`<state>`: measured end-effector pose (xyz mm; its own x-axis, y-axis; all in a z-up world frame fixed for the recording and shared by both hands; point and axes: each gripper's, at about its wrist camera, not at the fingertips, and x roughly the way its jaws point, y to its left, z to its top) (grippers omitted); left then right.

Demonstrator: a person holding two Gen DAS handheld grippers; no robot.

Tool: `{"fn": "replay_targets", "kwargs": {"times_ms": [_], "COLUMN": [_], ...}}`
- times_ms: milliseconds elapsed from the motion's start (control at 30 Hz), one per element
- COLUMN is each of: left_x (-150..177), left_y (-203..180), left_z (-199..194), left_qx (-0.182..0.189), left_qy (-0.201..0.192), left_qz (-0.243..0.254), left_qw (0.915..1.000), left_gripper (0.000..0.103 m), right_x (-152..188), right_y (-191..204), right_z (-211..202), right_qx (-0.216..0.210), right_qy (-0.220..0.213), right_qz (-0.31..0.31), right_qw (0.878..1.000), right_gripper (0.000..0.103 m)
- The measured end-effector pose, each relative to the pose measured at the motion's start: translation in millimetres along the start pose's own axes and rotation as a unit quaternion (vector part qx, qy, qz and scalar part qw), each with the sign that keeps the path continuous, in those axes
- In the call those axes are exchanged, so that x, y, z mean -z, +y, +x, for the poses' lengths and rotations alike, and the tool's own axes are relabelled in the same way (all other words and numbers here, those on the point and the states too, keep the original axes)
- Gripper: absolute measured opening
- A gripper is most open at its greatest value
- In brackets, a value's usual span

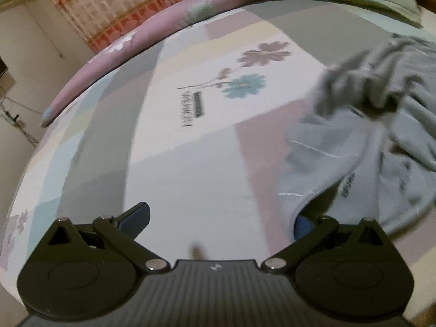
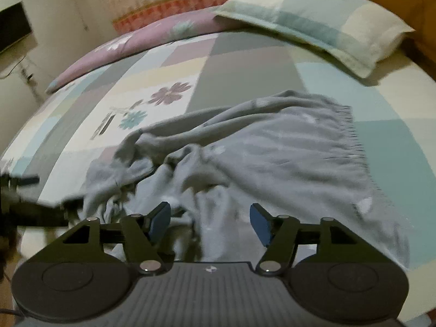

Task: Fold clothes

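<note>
A crumpled grey garment (image 2: 245, 158) lies on the bed (image 2: 340, 87), nearer its foot-side edge than the pillow (image 2: 313, 19) at the head. The right tongs (image 2: 209, 222) hover above the cloth, released, nothing between the pads. The left tongs (image 1: 220, 218) stand spread wide over the bedsheet, the garment's edge draped over the right pad (image 1: 302, 224).

Bed (image 2: 272, 62) takes up most of the room, patchwork flower sheet, a pillow (image 2: 327, 19) at the head, patterned curtain (image 1: 109, 2) behind, plain pale wall (image 1: 24, 54), dim light.
</note>
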<state>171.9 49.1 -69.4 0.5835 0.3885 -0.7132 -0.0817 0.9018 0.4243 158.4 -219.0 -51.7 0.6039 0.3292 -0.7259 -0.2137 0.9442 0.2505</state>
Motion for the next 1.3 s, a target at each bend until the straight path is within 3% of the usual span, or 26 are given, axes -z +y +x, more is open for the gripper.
{"fn": "replay_targets", "kwargs": {"times_ms": [300,533,833,967,1167,1300], "left_x": [-40,-74,-134,-147,-131,-121], "left_y": [42,82,99,93,78,76], "left_z": [21,52,57,49,54,58], "left_qx": [-0.101,-0.151,-0.167,-0.136,-0.060,-0.041], "left_qy": [-0.048,-0.056,-0.112,-0.129,-0.101,-0.093], "left_qz": [0.036,0.018,0.020,0.040,0.087,0.094], "left_qw": [0.9931,0.9868,0.9793,0.9814,0.9892,0.9904], "left_gripper": [0.102,0.102,0.102,0.102,0.102,0.102], "right_x": [3,0,-3,-2,-3,-10], "right_y": [9,9,9,7,8,13], "right_z": [11,16,22,24,25,20], "right_qx": [-0.003,-0.001,0.002,0.001,-0.004,-0.029], "right_qy": [0.013,0.020,0.024,0.028,0.029,0.024], "right_qz": [-0.006,-0.008,-0.004,-0.001,-0.003,-0.008], "right_qw": [1.000,1.000,1.000,1.000,1.000,0.999], "right_gripper": [0.080,0.082,0.082,0.082,0.082,0.082]}}
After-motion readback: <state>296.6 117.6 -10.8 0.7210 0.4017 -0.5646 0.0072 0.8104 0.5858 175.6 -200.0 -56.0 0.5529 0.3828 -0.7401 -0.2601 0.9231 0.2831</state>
